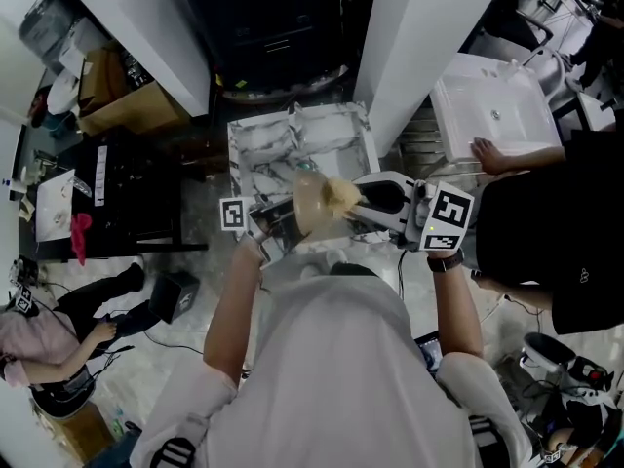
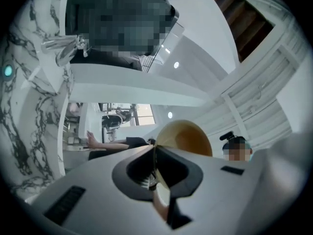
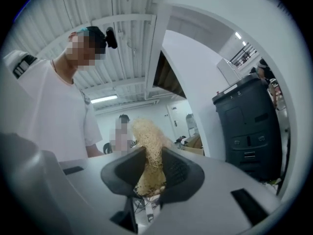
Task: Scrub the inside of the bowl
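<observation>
Two grippers were held close together in the air, above the near edge of a marble-patterned sink (image 1: 263,144), in front of a person in a white shirt (image 1: 336,359).

At the left, the left gripper (image 1: 288,220) carried its marker cube (image 1: 232,214) on the outer side. In the left gripper view its fingers (image 2: 132,170) were together on the thin rim of the tan bowl (image 2: 188,138), with only the rim between them. A metal faucet (image 2: 61,47) and the marble wall stood at the far left of that view.

In the middle of the head view, the bowl (image 1: 310,211) was off any surface and tilted, held by its left rim. The pale fibrous scrubber (image 1: 341,194) lay at the right part of the bowl and overlapped it. Whether it pressed on the inner wall, I could not tell.

To the right, the right gripper (image 1: 359,200) pointed toward the bowl. In the right gripper view its fingers (image 3: 178,173) were clamped on the scrubber (image 3: 146,136), which stuck out past their tips.

At the far right, another person in black had a hand (image 1: 485,154) on the edge of a white basin (image 1: 492,110), well apart from the bowl.
</observation>
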`<control>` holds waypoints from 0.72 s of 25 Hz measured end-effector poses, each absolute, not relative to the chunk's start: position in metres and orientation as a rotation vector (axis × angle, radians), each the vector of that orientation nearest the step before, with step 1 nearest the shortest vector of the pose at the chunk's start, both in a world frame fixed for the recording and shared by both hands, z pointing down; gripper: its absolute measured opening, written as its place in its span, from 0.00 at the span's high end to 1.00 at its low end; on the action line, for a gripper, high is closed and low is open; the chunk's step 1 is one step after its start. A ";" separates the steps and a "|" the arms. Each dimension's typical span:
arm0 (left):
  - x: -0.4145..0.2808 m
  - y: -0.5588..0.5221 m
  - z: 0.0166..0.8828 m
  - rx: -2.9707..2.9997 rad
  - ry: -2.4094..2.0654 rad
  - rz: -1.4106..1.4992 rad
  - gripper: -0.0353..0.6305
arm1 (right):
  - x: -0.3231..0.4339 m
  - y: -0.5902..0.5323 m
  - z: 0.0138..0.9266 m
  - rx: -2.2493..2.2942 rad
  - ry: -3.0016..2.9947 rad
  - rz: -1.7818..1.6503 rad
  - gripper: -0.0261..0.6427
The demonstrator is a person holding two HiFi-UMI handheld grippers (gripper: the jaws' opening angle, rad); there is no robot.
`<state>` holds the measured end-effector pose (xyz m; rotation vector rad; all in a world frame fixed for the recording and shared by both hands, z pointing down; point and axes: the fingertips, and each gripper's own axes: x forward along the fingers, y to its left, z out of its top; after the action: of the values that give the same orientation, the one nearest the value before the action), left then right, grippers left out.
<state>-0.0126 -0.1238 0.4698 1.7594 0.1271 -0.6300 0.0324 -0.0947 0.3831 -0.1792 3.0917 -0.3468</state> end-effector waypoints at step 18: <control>-0.017 -0.113 0.521 1.825 -0.019 -0.315 0.92 | 0.037 -0.117 0.437 -0.441 3.211 -0.500 0.81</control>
<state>-0.0168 -0.1132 0.5215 1.8251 -0.0191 -0.3149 0.0366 -0.1168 0.4370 -0.4406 3.2107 -0.4997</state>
